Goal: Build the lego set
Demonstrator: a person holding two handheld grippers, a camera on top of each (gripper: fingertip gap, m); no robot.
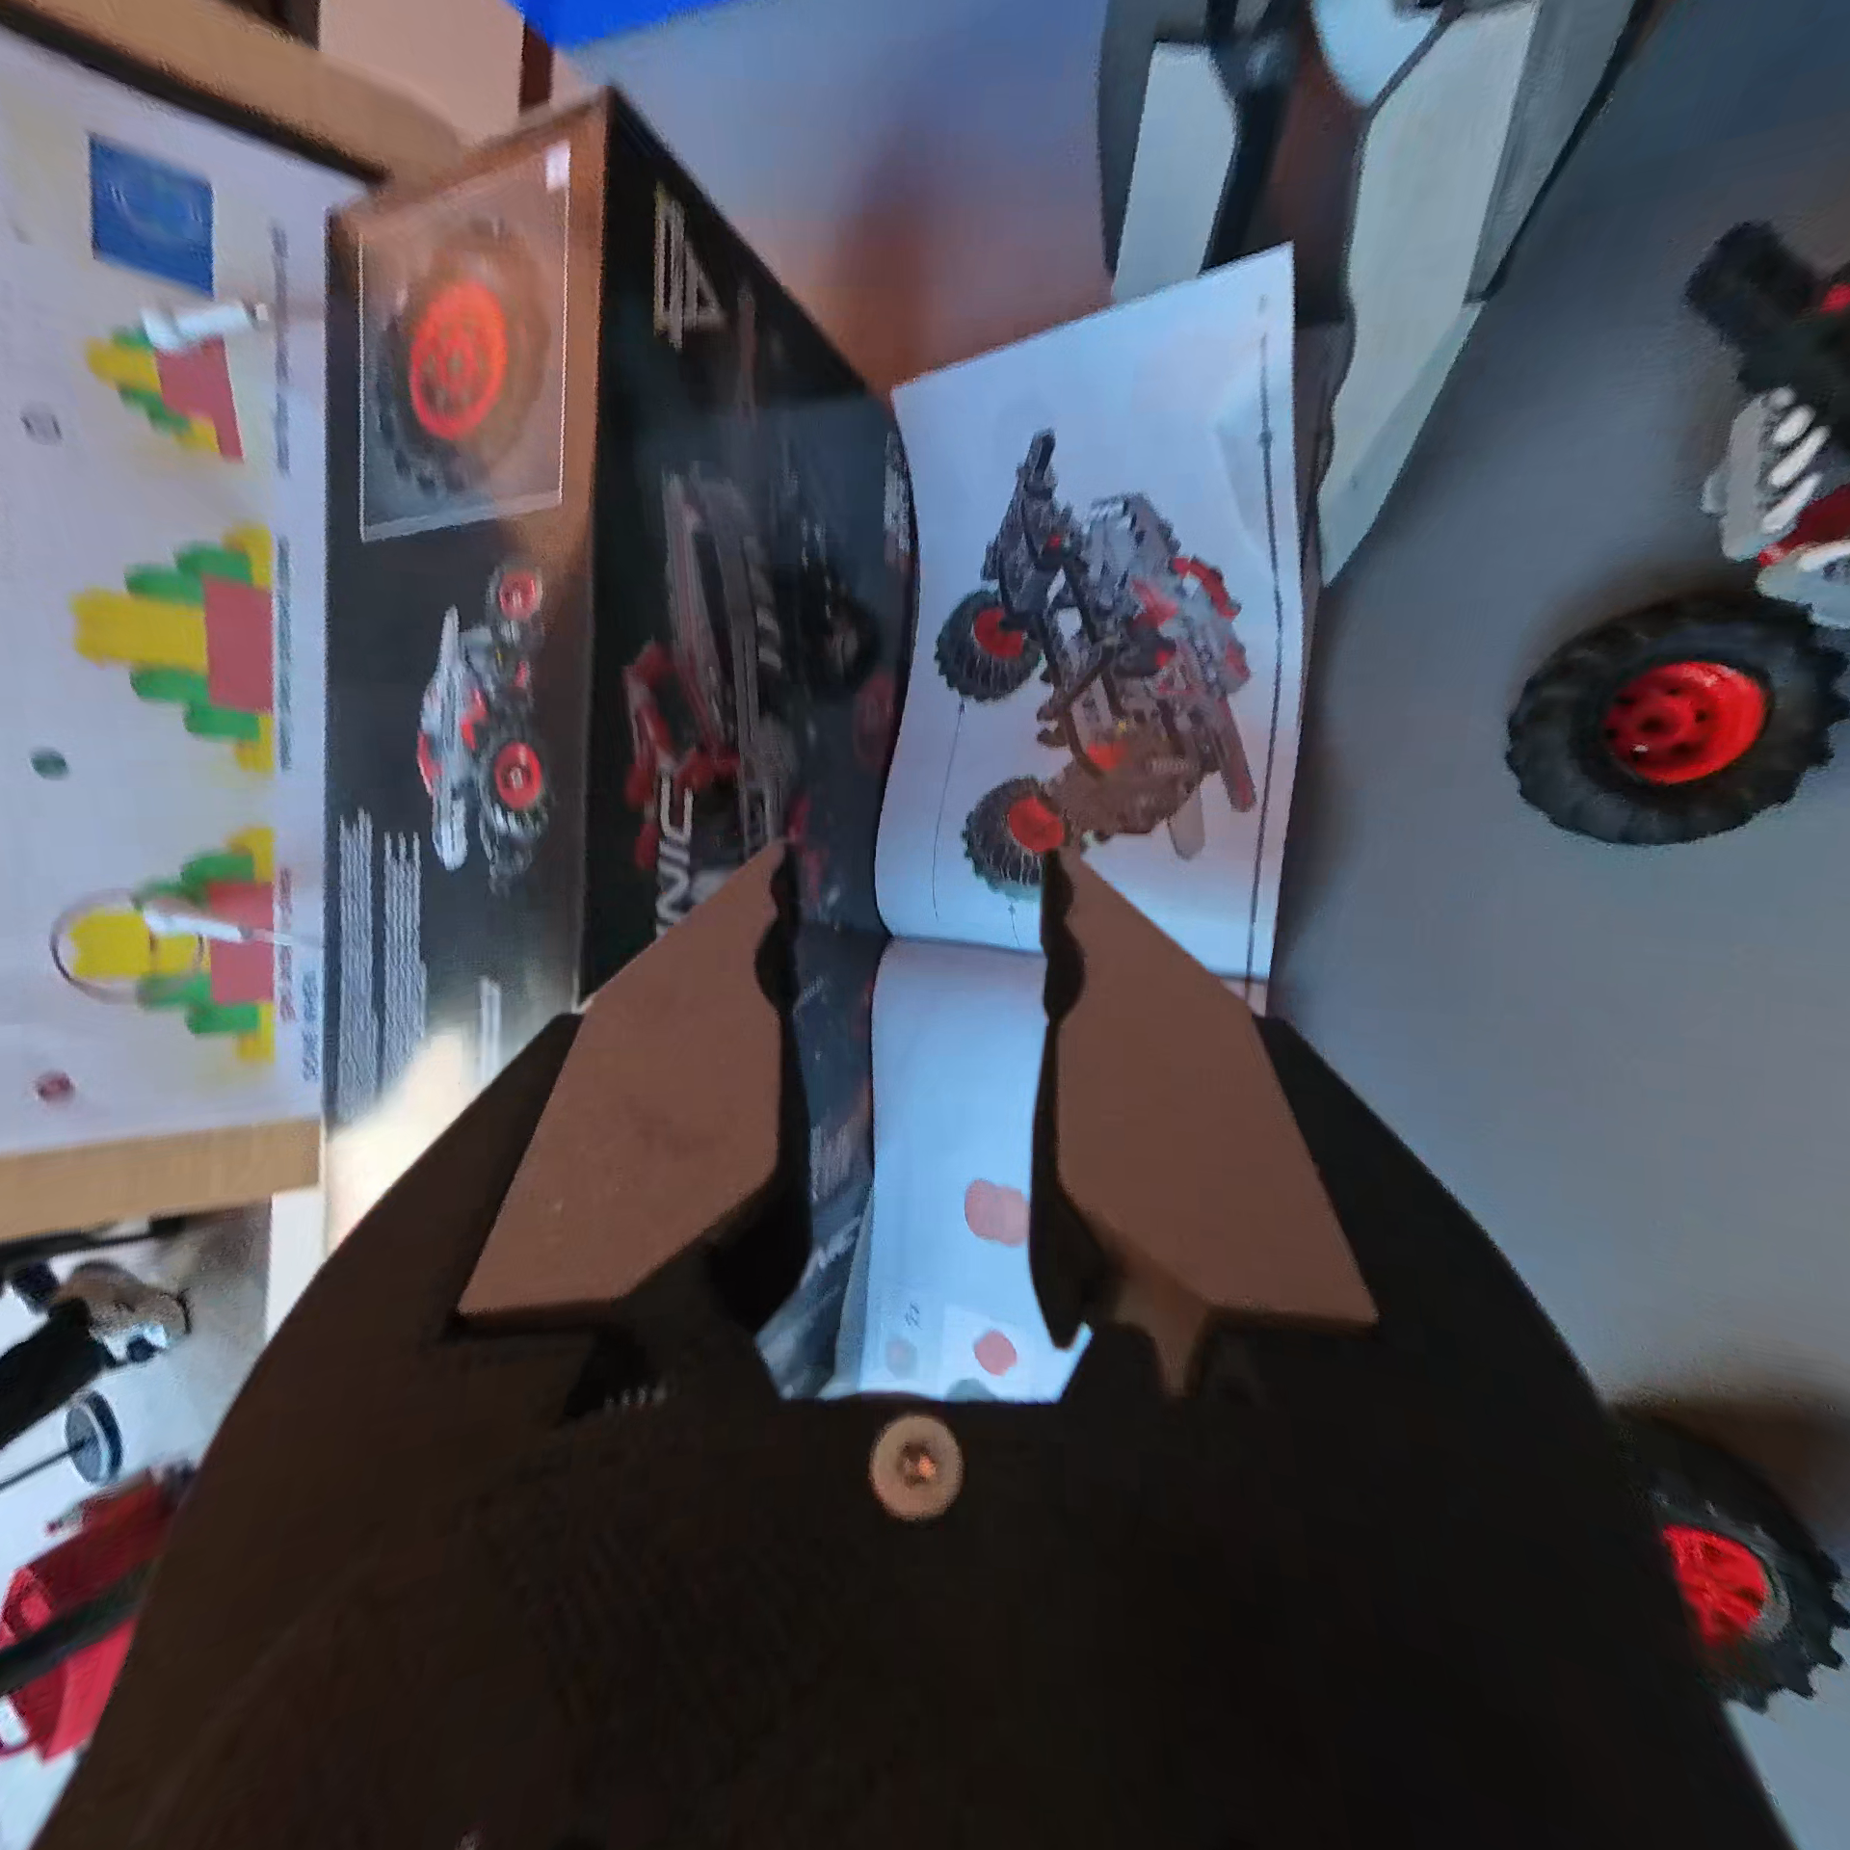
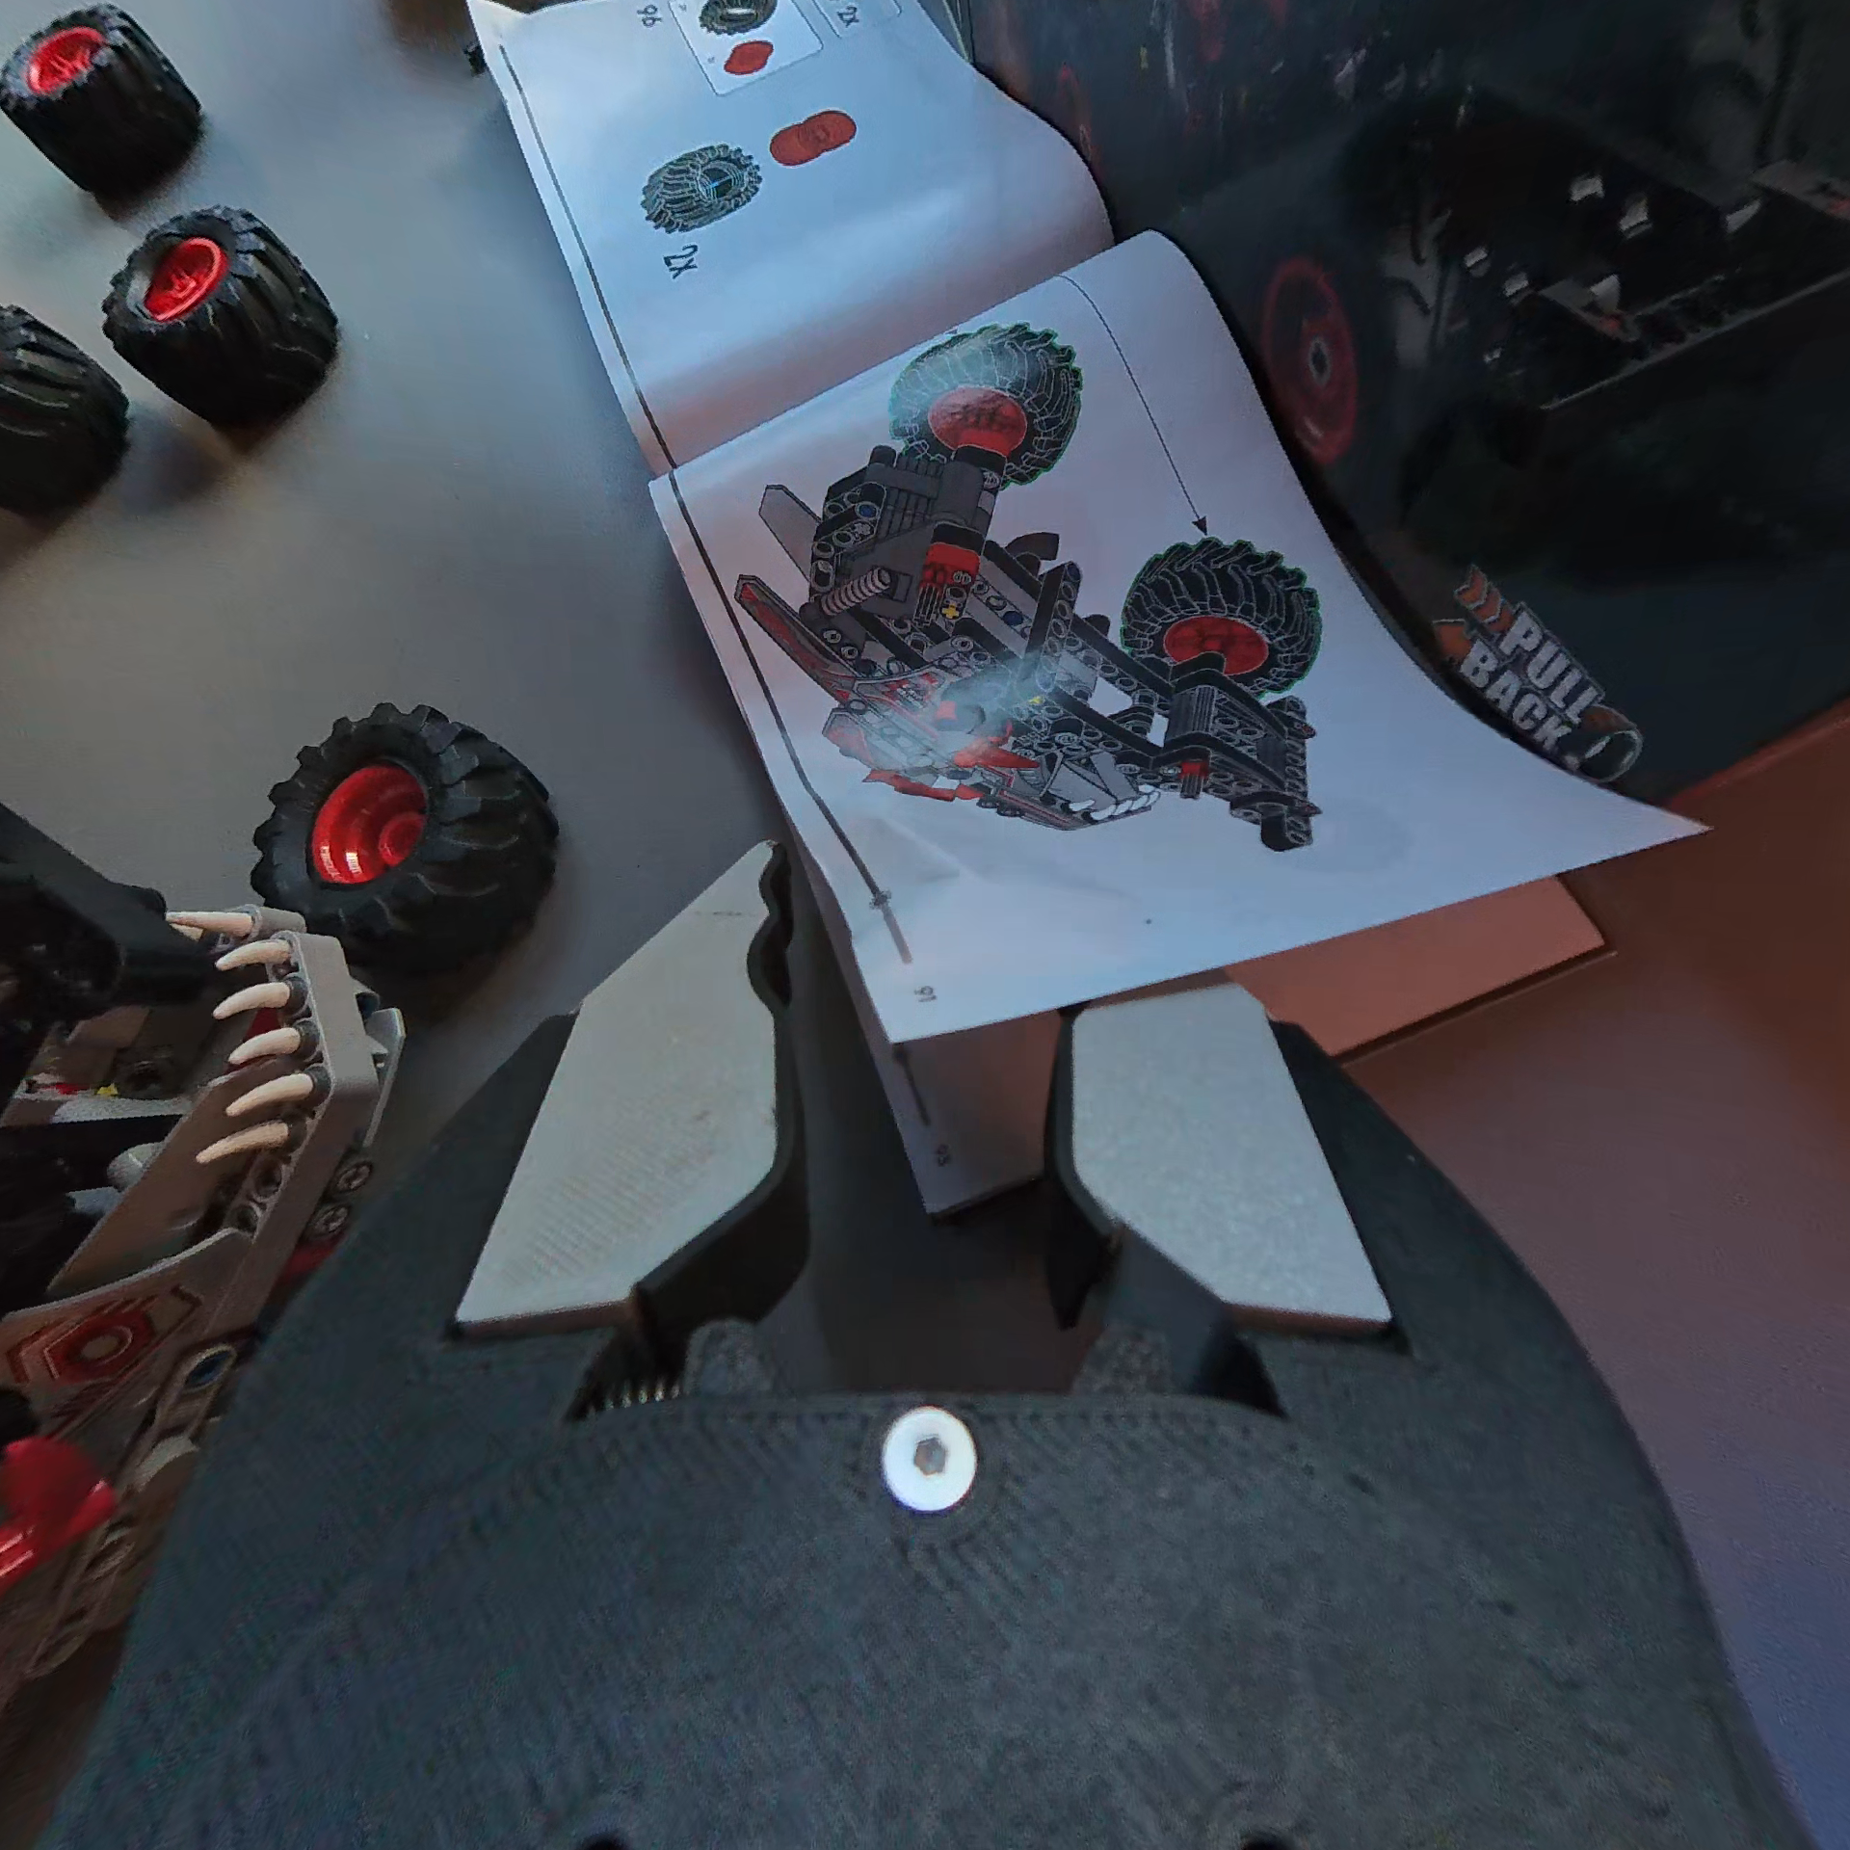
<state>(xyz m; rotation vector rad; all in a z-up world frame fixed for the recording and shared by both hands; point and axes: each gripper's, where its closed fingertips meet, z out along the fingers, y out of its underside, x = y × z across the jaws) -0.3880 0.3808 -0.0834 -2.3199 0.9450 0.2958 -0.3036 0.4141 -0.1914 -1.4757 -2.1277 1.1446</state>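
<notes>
The open instruction booklet lies on the grey table against the black set box. Its near page curls upward. My right gripper is open. Its right fingertip is hidden under that page's lower edge, and its left finger is beside the booklet. Several loose black wheels with red hubs lie to the left. The partly built truck body with white teeth is at the lower left. My left gripper is open and empty, pointing at the booklet and box.
In the left wrist view the truck body with a wheel is at the right, and another wheel is at the lower right. A white sheet with coloured brick pictures lies left of the box. A reddish-brown surface borders the table. My hands' fingertips stand some 15 centimeters from each other. The wheel is about 25 centimeters from both grippers' fingertips. Seen from the right wrist view as well.
</notes>
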